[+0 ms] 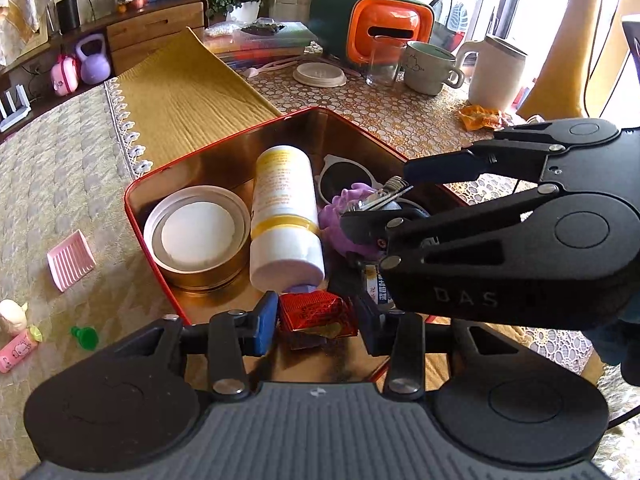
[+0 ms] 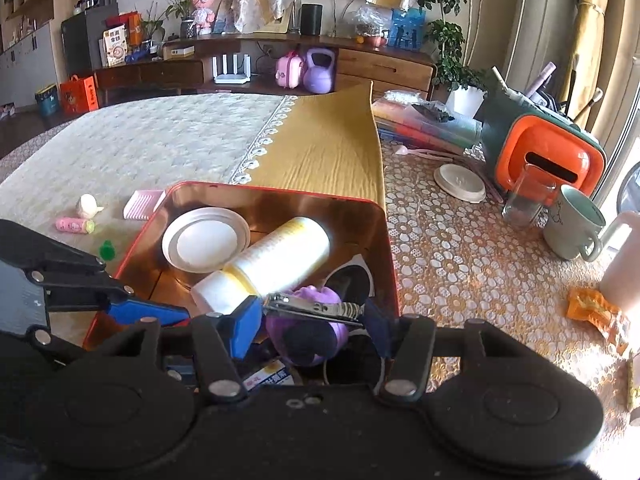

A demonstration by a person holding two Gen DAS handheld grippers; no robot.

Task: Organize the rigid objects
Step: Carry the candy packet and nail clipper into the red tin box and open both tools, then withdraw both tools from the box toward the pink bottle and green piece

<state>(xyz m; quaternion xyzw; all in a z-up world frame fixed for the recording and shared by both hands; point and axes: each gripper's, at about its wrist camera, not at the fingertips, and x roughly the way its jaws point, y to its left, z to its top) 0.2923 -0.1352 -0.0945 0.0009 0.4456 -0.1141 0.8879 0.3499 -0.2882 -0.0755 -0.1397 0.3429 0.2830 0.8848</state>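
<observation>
A red tin box (image 1: 136, 216) with a gold inside holds a white and yellow bottle (image 1: 284, 216), a round white lid (image 1: 198, 234), white sunglasses (image 1: 340, 178), a purple toy (image 1: 344, 232) and a red foil packet (image 1: 316, 314). My left gripper (image 1: 318, 320) is open over the box's near edge, its fingers on either side of the red packet. My right gripper (image 2: 312, 322) hangs over the box and holds a metal nail clipper (image 2: 312, 308) between its fingers, just above the purple toy (image 2: 316, 296). The clipper also shows in the left wrist view (image 1: 384, 196).
On the quilted cloth left of the box lie a pink comb tray (image 1: 70, 260), a green cap (image 1: 85, 337), a pink tube (image 1: 18, 350) and a white figure (image 1: 12, 314). Behind the box stand a glass (image 1: 382, 60), a mug (image 1: 428, 66), a white jug (image 1: 496, 72) and an orange holder (image 1: 390, 26).
</observation>
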